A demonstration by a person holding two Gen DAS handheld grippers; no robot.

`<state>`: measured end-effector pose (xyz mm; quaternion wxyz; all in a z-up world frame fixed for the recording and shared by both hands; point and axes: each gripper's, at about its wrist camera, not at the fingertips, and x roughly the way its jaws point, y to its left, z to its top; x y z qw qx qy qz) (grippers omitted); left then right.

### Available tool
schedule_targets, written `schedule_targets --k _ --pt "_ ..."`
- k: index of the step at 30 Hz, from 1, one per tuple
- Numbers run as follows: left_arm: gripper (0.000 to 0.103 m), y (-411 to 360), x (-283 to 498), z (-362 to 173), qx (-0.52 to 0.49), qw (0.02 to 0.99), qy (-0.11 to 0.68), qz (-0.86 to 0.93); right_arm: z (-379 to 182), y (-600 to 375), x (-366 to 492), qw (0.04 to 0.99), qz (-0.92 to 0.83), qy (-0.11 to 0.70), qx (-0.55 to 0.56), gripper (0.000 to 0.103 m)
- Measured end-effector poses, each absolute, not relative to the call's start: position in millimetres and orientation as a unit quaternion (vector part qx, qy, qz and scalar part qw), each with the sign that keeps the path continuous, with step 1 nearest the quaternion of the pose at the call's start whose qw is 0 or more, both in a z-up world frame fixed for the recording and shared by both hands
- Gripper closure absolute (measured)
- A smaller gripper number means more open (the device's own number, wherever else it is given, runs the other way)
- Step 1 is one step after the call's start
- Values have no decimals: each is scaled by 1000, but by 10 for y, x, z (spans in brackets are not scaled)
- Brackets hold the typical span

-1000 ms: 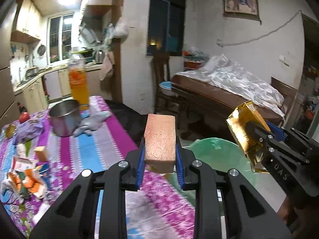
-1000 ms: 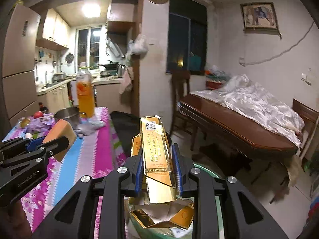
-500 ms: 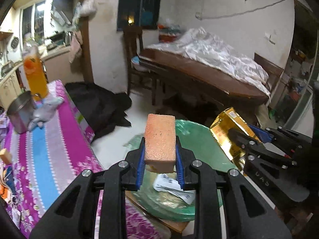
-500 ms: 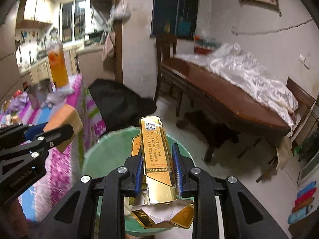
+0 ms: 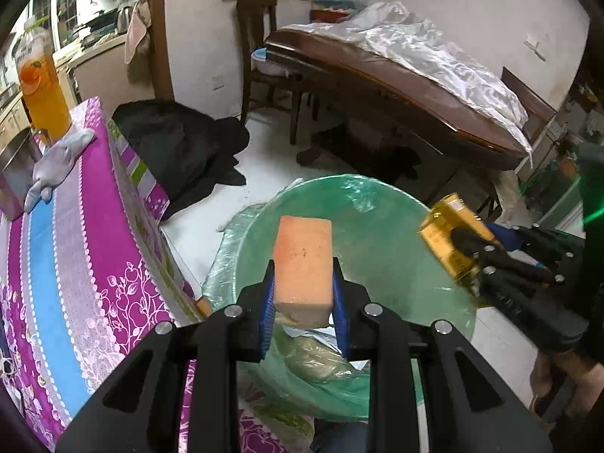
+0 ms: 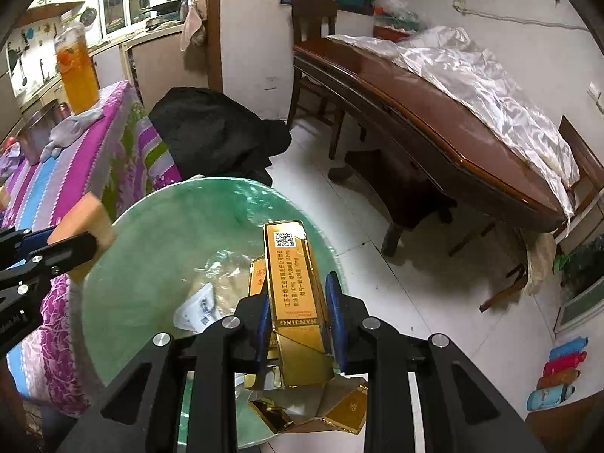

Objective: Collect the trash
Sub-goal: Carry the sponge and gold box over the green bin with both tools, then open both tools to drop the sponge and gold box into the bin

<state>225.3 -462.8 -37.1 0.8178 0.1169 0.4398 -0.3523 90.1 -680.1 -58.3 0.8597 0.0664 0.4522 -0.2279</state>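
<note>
My left gripper [image 5: 302, 302] is shut on an orange sponge block [image 5: 303, 264] and holds it over the open green-lined trash bin [image 5: 381, 234]. My right gripper [image 6: 298, 317] is shut on a torn gold carton [image 6: 294, 287] and holds it over the same bin [image 6: 158, 234]. Crumpled paper and wrappers [image 6: 200, 305] lie inside the bin. In the left wrist view the right gripper and gold carton [image 5: 449, 238] show at the bin's right rim. In the right wrist view the left gripper with the sponge [image 6: 83, 222] shows at the bin's left rim.
A table with a purple and blue striped cloth [image 5: 75, 234] stands left of the bin, with an orange drink bottle [image 5: 41, 87], a metal pot [image 5: 11, 166] and a grey cloth [image 5: 56, 158]. A black bag [image 5: 181, 143] lies on the floor. A large wooden table [image 5: 396, 87] stands beyond.
Both grippers have tilted down and moved from beside the striped table to above the bin, each still holding its item. The bin now fills the lower middle of both views.
</note>
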Motion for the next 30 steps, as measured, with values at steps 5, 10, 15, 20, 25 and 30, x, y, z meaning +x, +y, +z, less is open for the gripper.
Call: schedule_targets --k 5,10,15,20,25,30 --pt "79 -4692 2248 -396 121 816 442 -352 -593 -6838 925 860 -224 454 66 76" --pt "79 -4747 2243 -419 122 815 445 -351 -608 -6816 952 861 -220 455 64 76" --pt "75 -4777 2254 -428 129 815 445 -348 -580 -6804 946 866 -214 447 71 74" --pt "39 -4742 2263 -415 126 822 437 -343 -524 -6795 938 870 -215 438 71 65" --pt "39 -4701 2289 -409 121 822 439 -343 -507 -6802 919 871 -216 435 73 65" --pt "39 -4672 2270 -393 123 822 436 -345 -471 -6753 917 873 -214 432 69 65"
